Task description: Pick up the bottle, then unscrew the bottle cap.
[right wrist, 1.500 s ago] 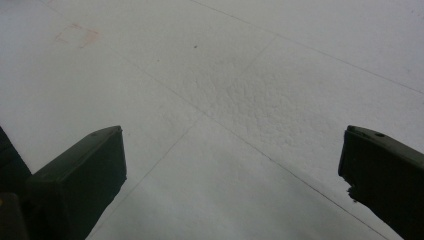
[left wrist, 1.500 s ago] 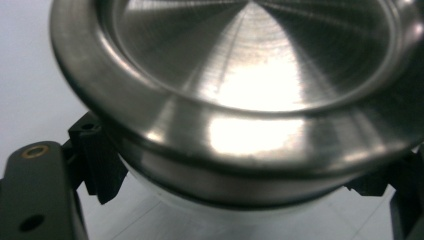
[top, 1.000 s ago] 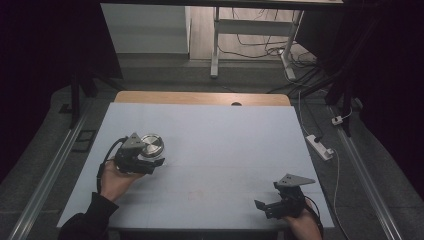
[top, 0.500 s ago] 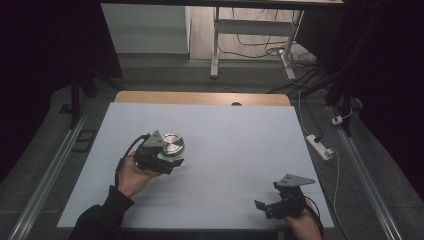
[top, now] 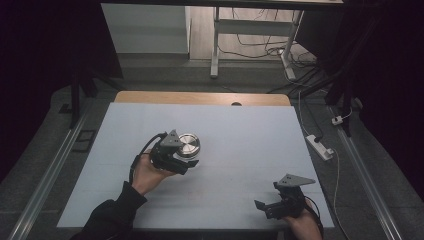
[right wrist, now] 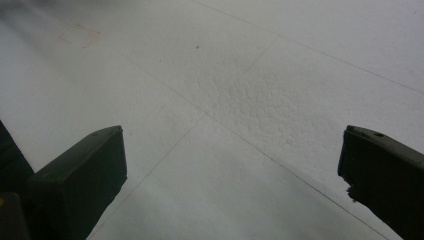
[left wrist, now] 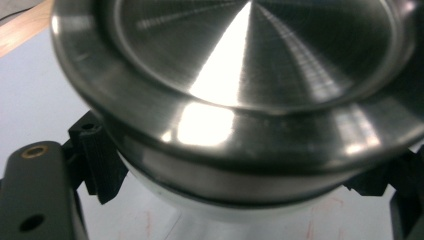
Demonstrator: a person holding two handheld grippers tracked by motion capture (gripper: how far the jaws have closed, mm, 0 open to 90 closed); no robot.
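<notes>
- The round steel container (top: 189,145) has been carried rightward and toward the middle of the desk (top: 250,135) over the last second; in the high view it was nearer the left edge before and now sits left of centre.
- The left gripper (top: 176,156) has travelled with it, and the person's left forearm is now seen reaching further in from the bottom of the high view.
- In the left gripper view the container (left wrist: 240,90) is seen gripped at its side wall, below the rim, between the two black fingers (left wrist: 97,160), one on each side and touching it; the fingers are held at the container's width.
- Whether the container is lifted clear of the desk or is being slid along it cannot be told from these views.
- The right gripper (top: 280,205) has not been moved; it is kept low at the near right corner of the desk, well apart from the container.
- In the right gripper view its fingers (right wrist: 80,175) are spread wide, with nothing between them but bare desk surface.
- The move is judged to be a relocation in progress: the container is held securely, and a set-down point has yet to be reached.
</notes>
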